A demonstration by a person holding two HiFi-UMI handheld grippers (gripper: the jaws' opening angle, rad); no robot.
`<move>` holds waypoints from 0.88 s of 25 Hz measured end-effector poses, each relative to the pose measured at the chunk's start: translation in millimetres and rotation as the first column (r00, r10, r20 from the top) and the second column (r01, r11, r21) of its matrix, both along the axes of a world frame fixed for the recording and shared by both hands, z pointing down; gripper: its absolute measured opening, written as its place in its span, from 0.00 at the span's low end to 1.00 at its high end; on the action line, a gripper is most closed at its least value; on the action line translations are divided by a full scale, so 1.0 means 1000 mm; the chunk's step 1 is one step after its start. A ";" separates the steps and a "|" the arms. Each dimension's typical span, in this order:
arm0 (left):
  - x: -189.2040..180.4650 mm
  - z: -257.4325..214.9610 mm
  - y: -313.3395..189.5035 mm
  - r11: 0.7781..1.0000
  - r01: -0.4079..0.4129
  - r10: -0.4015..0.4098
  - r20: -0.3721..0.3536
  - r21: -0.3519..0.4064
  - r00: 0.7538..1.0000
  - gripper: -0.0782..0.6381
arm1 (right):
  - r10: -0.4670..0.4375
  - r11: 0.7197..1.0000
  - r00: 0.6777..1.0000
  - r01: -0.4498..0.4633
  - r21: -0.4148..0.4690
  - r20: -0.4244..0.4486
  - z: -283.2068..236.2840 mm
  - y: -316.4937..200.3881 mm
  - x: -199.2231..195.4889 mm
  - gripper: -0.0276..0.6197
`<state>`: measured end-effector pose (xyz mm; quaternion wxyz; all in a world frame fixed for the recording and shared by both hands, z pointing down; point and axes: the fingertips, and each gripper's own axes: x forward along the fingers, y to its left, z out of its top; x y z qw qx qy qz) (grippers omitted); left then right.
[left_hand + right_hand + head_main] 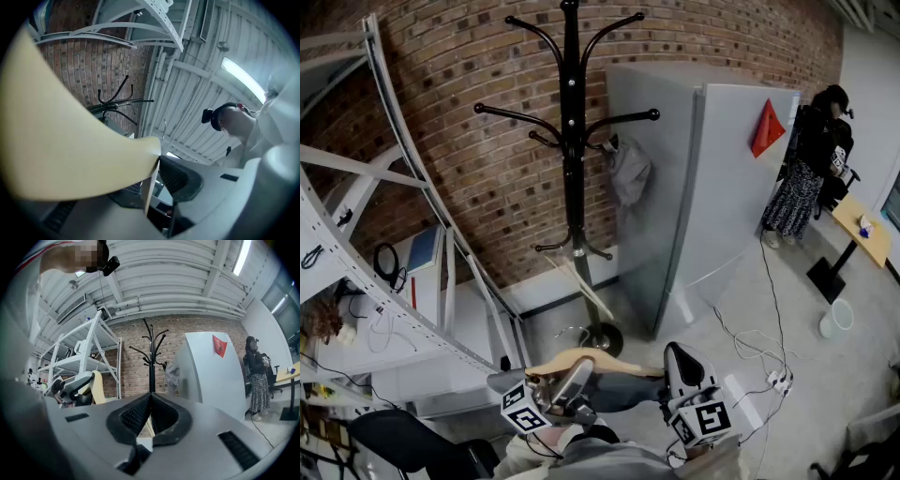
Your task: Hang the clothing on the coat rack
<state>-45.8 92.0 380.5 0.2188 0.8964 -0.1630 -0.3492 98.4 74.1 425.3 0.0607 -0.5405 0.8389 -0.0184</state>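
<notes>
Head view: a limp, crumpled grey garment (pixel 630 171) hangs from a hook of the black coat rack (pixel 571 141).

Left gripper view: the left gripper (pixel 157 164) is clamped on a pale curved hanger (pixel 70 140).

Right gripper view: the right gripper (pixel 151 401) has its jaws pressed together, empty.

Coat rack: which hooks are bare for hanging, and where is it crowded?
On the black metal coat rack, the bare spots are the long left arm, on the side of the white shelving frame, and both top curved hooks. The right side is crowded: a grey garment hangs on a hook beside the tall grey cabinet.
</notes>
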 end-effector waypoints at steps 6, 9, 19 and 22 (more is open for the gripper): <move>0.002 0.001 -0.022 1.000 -0.002 0.002 -0.003 0.002 1.000 0.25 | 0.011 1.000 1.000 -0.011 -0.003 -0.005 0.002 -0.022 0.003 0.08; -0.002 0.004 -0.042 1.000 -0.004 0.004 -0.007 -0.004 1.000 0.25 | 0.017 1.000 1.000 -0.017 -0.010 -0.008 0.004 -0.042 0.000 0.08; -0.016 0.004 -0.121 0.999 -0.040 0.040 -0.022 -0.005 0.999 0.25 | 0.044 0.999 0.998 -0.044 0.011 -0.037 -0.004 -0.122 -0.019 0.08; -0.019 0.003 -0.143 0.999 -0.053 0.052 -0.024 -0.002 0.998 0.25 | 0.062 0.998 0.997 -0.061 0.023 -0.038 -0.008 -0.143 -0.022 0.08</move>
